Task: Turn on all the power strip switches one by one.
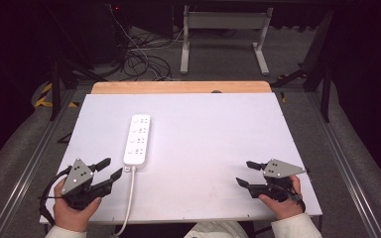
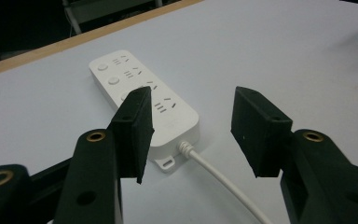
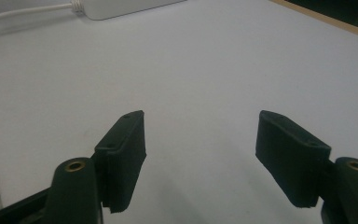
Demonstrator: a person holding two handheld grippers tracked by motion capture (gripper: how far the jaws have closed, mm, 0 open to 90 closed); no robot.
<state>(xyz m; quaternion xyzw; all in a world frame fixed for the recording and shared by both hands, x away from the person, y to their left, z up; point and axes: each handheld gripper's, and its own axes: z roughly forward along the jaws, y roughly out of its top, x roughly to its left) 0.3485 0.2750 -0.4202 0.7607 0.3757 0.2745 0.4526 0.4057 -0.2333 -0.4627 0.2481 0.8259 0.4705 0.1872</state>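
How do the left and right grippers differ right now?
The left gripper sits close to the white power strip and points at its cord end; the right gripper is far from the strip, over bare white table. The left gripper's jaws stand narrower than the right's. Shared: both are open, hold nothing, and sit near the table's front edge, each in a hand.

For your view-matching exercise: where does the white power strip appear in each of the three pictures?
High view: power strip left of centre on the table.
Left gripper view: upper left, partly behind the hand-held gripper's left jaw.
Right gripper view: top edge, left of centre.
Shared landmark: its white cord.
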